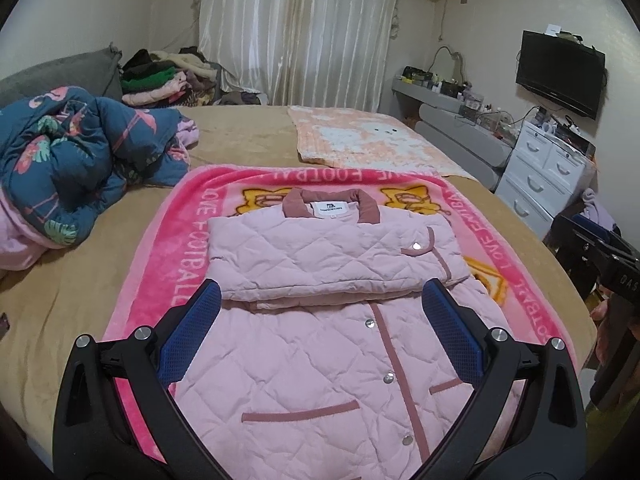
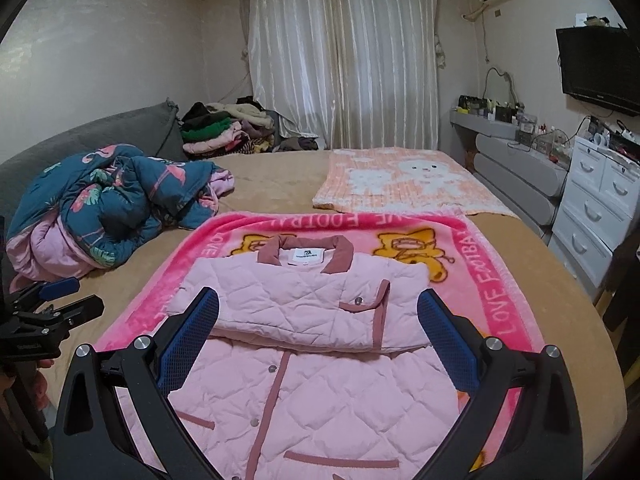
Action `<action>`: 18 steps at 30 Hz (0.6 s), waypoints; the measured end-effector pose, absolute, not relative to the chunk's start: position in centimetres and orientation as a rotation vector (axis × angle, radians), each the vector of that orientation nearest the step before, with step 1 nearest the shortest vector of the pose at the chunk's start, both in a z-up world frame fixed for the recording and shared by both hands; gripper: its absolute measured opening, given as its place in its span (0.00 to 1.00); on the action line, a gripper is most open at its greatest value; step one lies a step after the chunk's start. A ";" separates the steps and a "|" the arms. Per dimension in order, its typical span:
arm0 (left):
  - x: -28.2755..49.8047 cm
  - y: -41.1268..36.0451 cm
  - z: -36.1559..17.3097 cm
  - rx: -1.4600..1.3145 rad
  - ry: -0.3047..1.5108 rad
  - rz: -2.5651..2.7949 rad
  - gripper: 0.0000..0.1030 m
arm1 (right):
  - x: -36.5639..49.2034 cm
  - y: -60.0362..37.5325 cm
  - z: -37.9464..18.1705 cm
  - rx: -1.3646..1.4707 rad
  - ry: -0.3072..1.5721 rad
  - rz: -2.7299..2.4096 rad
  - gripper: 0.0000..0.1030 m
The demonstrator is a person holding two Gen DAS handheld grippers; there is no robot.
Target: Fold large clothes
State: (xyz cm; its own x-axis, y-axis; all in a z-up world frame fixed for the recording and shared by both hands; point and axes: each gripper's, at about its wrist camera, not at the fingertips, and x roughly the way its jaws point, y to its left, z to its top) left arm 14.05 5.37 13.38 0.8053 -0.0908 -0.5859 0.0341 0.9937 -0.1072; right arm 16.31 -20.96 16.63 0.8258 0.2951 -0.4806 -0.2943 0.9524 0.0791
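Bedroom light is dim, and a wide tan bed (image 1: 248, 136) fills both views, with white curtains (image 1: 304, 28) at the top centre and a crumpled flamingo-print quilt (image 1: 80, 148) at the left. At the middle of each frame a pink quilted jacket (image 1: 320, 344) lies front-up on a bright pink blanket (image 1: 160, 264). Its sleeves look folded across the chest into a padded band just below the dusty-rose collar (image 1: 330, 203), while the snapped lower body lies flat toward the bottom of the frame.

The left gripper (image 1: 320, 308) hangs over the jacket with blue pads spread wide, holding nothing; the right gripper (image 2: 318, 316) is likewise wide apart and empty. I'd judge the sleeve fold done and the lengthwise fold next: each gripper would need to pinch a hem corner at the bottom edge and carry it up toward the collar. Puffy filling will likely spring back, so the fold may want pressing.
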 end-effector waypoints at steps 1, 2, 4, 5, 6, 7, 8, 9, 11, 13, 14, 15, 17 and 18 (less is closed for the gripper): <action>13.6 5.3 13.4 -0.090 0.627 -0.063 0.92 | 15.8 -21.1 16.7 0.000 0.504 0.313 0.96; 13.3 5.4 13.4 -0.090 0.624 -0.063 0.92 | 15.5 -21.1 16.8 0.000 0.500 0.316 0.96; 12.6 5.4 13.3 -0.088 0.624 -0.060 0.92 | 14.6 -21.3 16.8 0.005 0.495 0.325 0.96; 12.4 5.4 13.3 -0.083 0.625 -0.057 0.92 | 14.3 -21.4 16.7 0.006 0.494 0.328 0.96; 12.1 5.3 13.2 -0.079 0.626 -0.055 0.92 | 14.0 -21.5 16.7 0.006 0.493 0.329 0.96; 11.8 5.3 13.1 -0.074 0.626 -0.053 0.92 | 13.6 -21.6 16.6 0.004 0.492 0.334 0.96; 11.5 5.3 13.0 -0.069 0.628 -0.049 0.92 | 13.4 -21.5 16.5 0.003 0.492 0.337 0.96; 11.3 5.3 12.9 -0.068 0.628 -0.045 0.92 | 13.0 -21.6 16.4 -0.002 0.491 0.336 0.96; 10.7 5.4 12.6 -0.071 0.627 -0.040 0.92 | 12.4 -21.6 16.1 -0.013 0.493 0.342 0.96; 10.3 5.5 12.4 -0.071 0.630 -0.033 0.92 | 11.9 -21.7 15.8 -0.020 0.498 0.346 0.96; 10.0 5.5 12.2 -0.071 0.631 -0.033 0.92 | 11.7 -21.8 15.6 -0.021 0.500 0.346 0.96; 9.8 5.4 12.0 -0.069 0.630 -0.032 0.92 | 11.5 -22.0 15.3 -0.020 0.502 0.347 0.96; 9.2 5.3 11.5 -0.061 0.628 -0.023 0.92 | 10.9 -22.4 14.8 -0.023 0.505 0.346 0.96; 9.0 5.3 11.2 -0.061 0.630 -0.022 0.92 | 10.7 -22.6 14.5 -0.022 0.506 0.345 0.96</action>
State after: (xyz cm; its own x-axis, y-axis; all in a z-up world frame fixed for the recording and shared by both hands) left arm 8.98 5.30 11.21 0.8080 -0.0390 -0.5880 0.0016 0.9979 -0.0640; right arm 10.68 -22.57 14.47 0.8182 0.3187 -0.4785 -0.3295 0.9420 0.0641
